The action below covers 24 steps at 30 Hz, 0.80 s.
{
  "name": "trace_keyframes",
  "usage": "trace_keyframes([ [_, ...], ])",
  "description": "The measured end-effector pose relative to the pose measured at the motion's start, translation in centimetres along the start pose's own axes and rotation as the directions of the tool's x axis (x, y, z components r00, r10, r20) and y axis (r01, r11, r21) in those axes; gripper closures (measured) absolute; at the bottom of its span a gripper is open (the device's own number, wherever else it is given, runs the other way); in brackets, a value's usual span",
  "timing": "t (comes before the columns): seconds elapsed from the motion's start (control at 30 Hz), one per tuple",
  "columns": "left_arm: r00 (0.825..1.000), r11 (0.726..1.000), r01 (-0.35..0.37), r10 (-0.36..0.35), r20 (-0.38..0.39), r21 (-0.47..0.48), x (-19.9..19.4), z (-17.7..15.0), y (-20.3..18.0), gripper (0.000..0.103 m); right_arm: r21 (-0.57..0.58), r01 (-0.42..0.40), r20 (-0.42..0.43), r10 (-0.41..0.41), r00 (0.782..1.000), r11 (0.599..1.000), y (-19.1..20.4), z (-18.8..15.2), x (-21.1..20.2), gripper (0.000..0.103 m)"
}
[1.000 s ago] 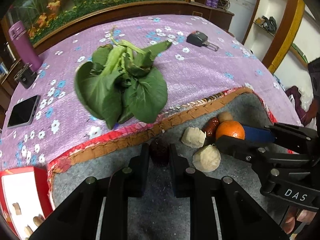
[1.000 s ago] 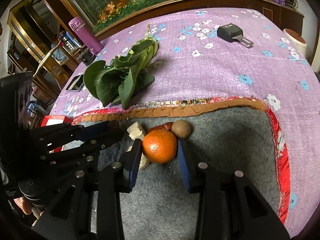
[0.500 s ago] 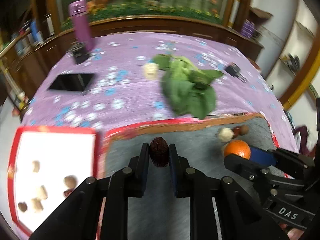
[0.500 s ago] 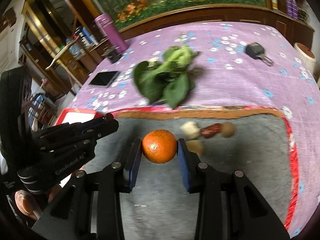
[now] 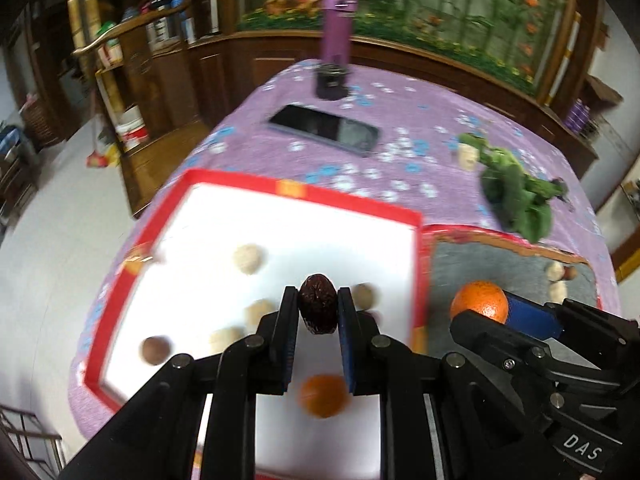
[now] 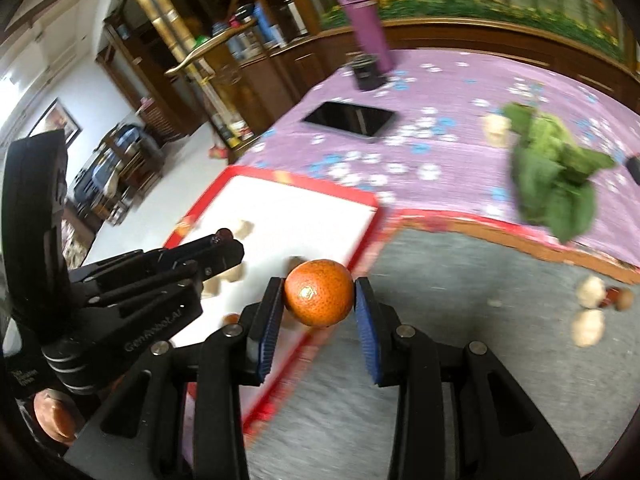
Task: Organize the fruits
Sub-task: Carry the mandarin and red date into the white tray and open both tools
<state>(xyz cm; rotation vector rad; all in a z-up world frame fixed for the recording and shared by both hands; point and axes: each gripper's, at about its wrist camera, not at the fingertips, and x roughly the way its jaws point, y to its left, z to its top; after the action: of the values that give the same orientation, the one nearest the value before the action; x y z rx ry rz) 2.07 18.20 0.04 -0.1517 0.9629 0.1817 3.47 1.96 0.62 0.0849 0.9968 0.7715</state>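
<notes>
Transport is the step in hand: both grippers carry a fruit toward the red tray (image 5: 304,192), so the fruits are in the air, not on the grey mat (image 6: 460,320). The left gripper (image 5: 319,312) is clenched on a dark date (image 5: 319,309), its pads pressed tight on both sides, and it hangs over the white floor of the tray, where several small fruits and one orange already lie. The right gripper (image 6: 319,296) grasps an orange (image 6: 319,293) with its blue pads about half apart, filled by the fruit. This orange is above the tray's near edge, at the border with the mat. I judge that the next move calls for lowering each fruit to a free spot inside the tray and then spreading the fingers, the right one first going further in over the rim. A few pieces remain on the mat (image 6: 592,308) for later.
</notes>
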Motion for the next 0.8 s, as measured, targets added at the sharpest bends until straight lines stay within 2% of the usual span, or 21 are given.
trace_keyframes([
  [0.27,0.998,0.996,-0.055,0.054,-0.02,-0.066,0.8,-0.9,5.1,0.086,-0.069,-0.032,-0.066,0.027,0.997,0.997,5.1,0.3,4.3,0.065],
  [0.5,0.996,0.993,-0.08,0.076,-0.048,-0.086,1.9,-1.7,7.4,0.086,-0.098,-0.031,-0.111,0.02,0.994,0.995,6.7,0.4,7.2,0.065],
  [0.8,0.995,0.993,-0.082,0.076,-0.069,-0.087,3.1,-2.1,8.3,0.086,-0.106,-0.005,-0.157,-0.012,0.987,0.994,7.0,0.2,9.6,0.065],
])
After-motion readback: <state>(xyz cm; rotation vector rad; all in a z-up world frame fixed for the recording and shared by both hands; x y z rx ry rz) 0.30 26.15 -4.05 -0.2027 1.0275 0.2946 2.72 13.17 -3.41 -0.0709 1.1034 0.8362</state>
